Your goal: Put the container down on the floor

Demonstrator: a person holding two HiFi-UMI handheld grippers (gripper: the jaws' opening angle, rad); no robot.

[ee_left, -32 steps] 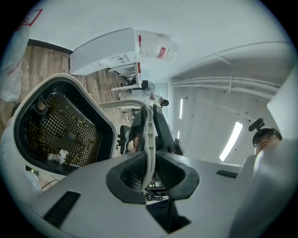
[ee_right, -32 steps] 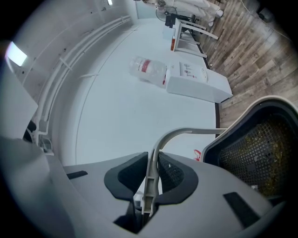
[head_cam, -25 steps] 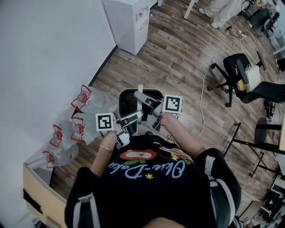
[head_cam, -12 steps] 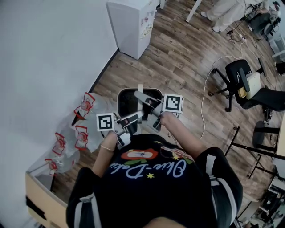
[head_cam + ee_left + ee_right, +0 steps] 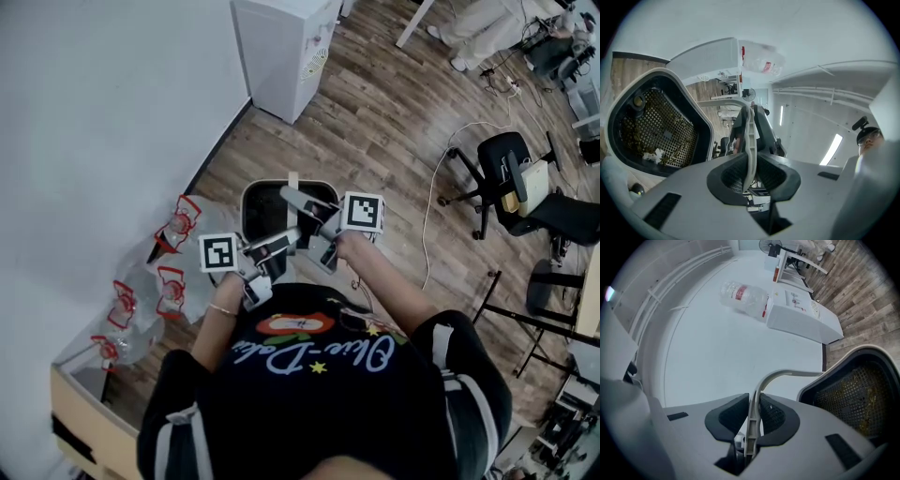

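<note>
Holding the mesh-lined container (image 5: 267, 202) by its thin pale handle (image 5: 787, 375), with left tongs (image 5: 750, 171) and right tongs (image 5: 753, 420) both pinched narrow on it. Apparently hanging above the wood floor (image 5: 375, 122); lowering and release left.

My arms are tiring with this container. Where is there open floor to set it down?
Bare wood floor lies ahead of the container, between the white cabinet and the office chair; a cable trails along its right edge. It is crowded by the wall at left, where water bottles cluster.
</note>
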